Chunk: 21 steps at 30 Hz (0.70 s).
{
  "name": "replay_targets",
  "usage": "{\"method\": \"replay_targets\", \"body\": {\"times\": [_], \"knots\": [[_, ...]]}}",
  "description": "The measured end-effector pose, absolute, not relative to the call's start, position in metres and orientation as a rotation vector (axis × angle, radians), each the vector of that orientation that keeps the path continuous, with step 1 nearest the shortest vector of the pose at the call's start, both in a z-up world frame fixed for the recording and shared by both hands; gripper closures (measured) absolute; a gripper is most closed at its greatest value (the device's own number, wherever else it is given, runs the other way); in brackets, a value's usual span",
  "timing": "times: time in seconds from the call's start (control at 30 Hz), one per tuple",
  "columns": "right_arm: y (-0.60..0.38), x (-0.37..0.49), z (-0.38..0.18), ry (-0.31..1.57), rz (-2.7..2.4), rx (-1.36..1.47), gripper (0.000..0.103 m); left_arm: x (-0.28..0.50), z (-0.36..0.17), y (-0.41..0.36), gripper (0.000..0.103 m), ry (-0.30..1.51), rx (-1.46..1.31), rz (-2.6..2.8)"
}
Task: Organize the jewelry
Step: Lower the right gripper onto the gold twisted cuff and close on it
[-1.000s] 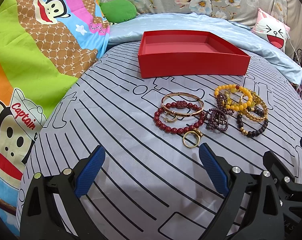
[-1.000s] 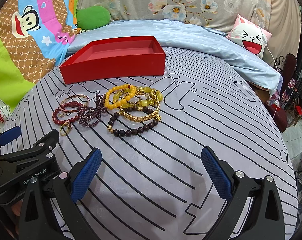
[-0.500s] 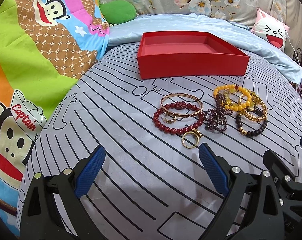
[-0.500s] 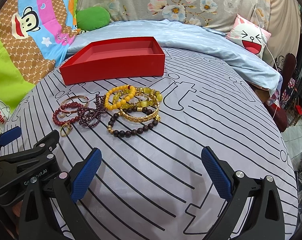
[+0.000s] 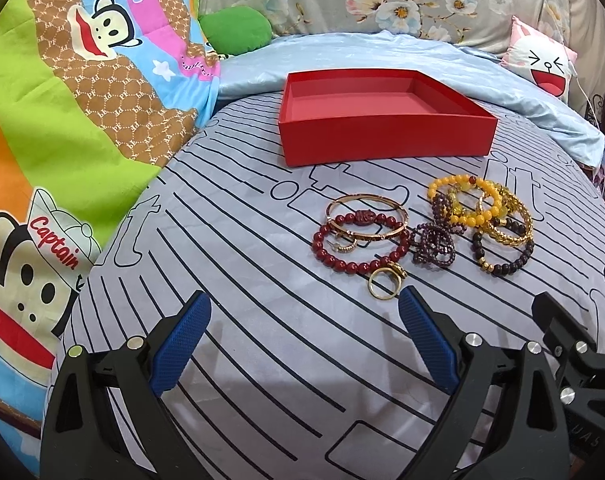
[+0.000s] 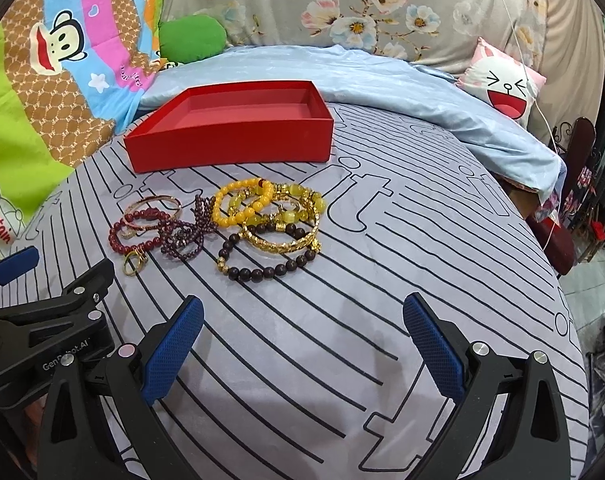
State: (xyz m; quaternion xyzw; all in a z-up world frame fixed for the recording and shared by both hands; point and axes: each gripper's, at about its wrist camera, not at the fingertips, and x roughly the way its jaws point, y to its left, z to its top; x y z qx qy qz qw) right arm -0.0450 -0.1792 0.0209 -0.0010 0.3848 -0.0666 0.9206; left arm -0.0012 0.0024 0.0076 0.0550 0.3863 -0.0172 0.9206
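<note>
An empty red box (image 5: 382, 136) stands at the back of the striped bedsheet. In front of it lies a cluster of jewelry: a red bead bracelet (image 5: 334, 258), a gold bangle (image 5: 366, 198), a gold ring (image 5: 394, 269), a purple bead bracelet (image 5: 434, 240), a yellow bead bracelet (image 5: 462, 182) and a dark bead bracelet (image 5: 502, 268). My left gripper (image 5: 302, 308) is open just short of the ring, holding nothing. My right gripper (image 6: 302, 312) is open below the dark bead bracelet (image 6: 258, 272), also holding nothing. The red box (image 6: 230, 148) shows in this view too.
A colourful cartoon quilt (image 5: 62, 120) rises on the left. A pale blue blanket (image 5: 382, 52) and a pink cartoon pillow (image 5: 542, 64) lie behind the box. The bed's edge drops off at the right (image 6: 558, 264). The left gripper's body (image 6: 42, 320) sits beside the right one.
Both views have shifted only very slightly. The jewelry and the box lie where they were, and both grippers have stayed open.
</note>
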Motion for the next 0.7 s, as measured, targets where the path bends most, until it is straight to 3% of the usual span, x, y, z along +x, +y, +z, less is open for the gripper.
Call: {"method": "replay_targets", "body": {"times": [0.7], "knots": [[-0.193,-0.013,0.022,0.808,-0.117,0.036,0.007,0.019,0.005,0.025,0.011,0.847,0.062,-0.007]]}}
